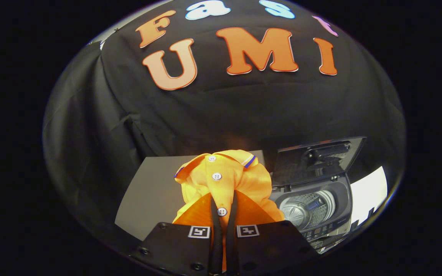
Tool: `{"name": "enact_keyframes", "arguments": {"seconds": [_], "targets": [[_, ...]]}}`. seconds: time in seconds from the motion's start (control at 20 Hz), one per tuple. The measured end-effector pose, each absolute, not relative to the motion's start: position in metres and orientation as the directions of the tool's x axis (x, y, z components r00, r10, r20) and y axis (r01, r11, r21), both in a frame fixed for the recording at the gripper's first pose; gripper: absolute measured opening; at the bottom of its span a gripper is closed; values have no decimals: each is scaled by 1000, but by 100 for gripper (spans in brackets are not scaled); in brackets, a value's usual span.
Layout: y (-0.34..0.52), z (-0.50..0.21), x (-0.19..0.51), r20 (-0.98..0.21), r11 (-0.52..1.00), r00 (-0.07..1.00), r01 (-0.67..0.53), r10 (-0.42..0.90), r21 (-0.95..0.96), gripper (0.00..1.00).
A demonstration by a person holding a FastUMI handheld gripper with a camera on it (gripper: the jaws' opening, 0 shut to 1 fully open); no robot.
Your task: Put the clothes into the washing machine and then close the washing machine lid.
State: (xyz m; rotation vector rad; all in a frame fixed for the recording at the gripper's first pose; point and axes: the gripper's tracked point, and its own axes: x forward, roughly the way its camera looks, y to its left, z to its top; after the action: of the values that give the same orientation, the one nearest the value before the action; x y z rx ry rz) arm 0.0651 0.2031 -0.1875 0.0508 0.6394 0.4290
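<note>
An orange button-up shirt [225, 178] with white buttons and a striped collar hangs bunched up between my fingers. My gripper [224, 199] is shut on its button placket, holding it lifted over the grey table [152, 195]. To the right of the shirt stands a small toy washing machine [313, 207]. Its dark lid [317, 159] is raised upright at the back, and the steel drum [307, 209] lies open to view, with nothing seen inside.
The grey table top extends left of the shirt. A white surface [370, 191] lies to the right of the washing machine. The black cloth wall rises close behind both.
</note>
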Motion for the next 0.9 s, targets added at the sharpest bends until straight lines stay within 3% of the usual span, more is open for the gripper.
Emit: {"name": "enact_keyframes", "arguments": {"seconds": [0.45, 0.9], "targets": [[57, -179, 109, -528, 944, 783, -290, 329, 158, 12], [-35, -246, 141, -586, 956, 756, -237, 292, 171, 12]]}}
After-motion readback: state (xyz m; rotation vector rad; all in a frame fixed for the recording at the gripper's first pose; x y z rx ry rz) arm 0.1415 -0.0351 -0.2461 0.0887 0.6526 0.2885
